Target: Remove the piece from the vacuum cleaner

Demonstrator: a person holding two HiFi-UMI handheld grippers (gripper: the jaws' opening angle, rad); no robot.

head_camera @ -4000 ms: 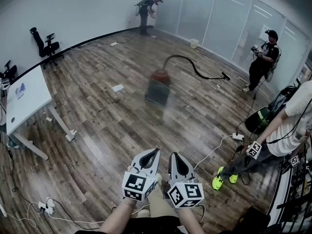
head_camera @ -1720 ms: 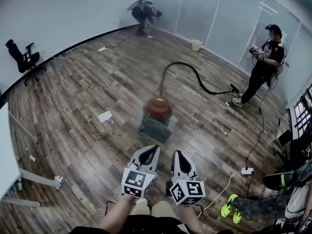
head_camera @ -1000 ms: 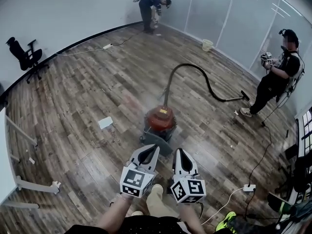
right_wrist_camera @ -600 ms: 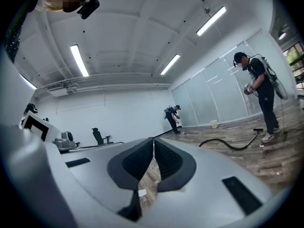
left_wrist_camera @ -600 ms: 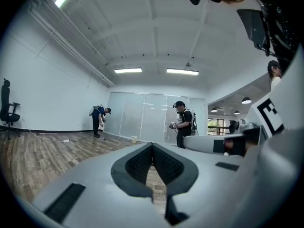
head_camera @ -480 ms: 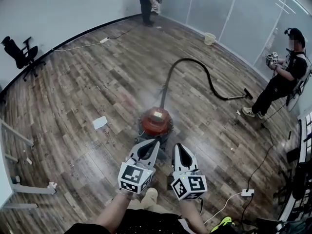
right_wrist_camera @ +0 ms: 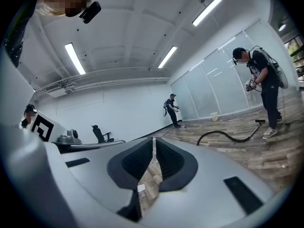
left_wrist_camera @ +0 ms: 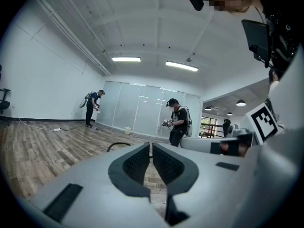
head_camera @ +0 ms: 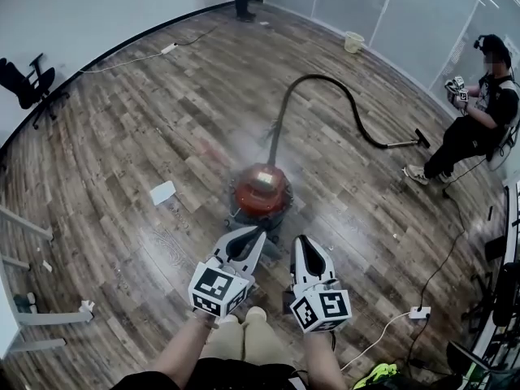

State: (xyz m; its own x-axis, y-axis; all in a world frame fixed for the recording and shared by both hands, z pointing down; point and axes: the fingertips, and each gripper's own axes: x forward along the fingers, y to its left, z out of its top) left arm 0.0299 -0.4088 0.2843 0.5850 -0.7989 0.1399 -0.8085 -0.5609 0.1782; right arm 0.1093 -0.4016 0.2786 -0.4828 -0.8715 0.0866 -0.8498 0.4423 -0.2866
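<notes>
A red canister vacuum cleaner stands on the wood floor just ahead of both grippers. Its black hose arcs up from the top and runs right to a floor nozzle. My left gripper is shut and empty, its tips just short of the canister's near side. My right gripper is also shut and empty, a little to the right of the canister. In the left gripper view the gripper points over the floor with a bit of hose beyond. In the right gripper view the gripper faces the hose.
A sheet of paper lies left of the vacuum. A person crouches at the right near the nozzle. A white power strip with its cord lies at the lower right. Table legs stand at the left, an office chair at the far left.
The view has closed in on the vacuum cleaner, which now sits right in front of the gripper tips. Both grippers have stayed shut and side by side.
</notes>
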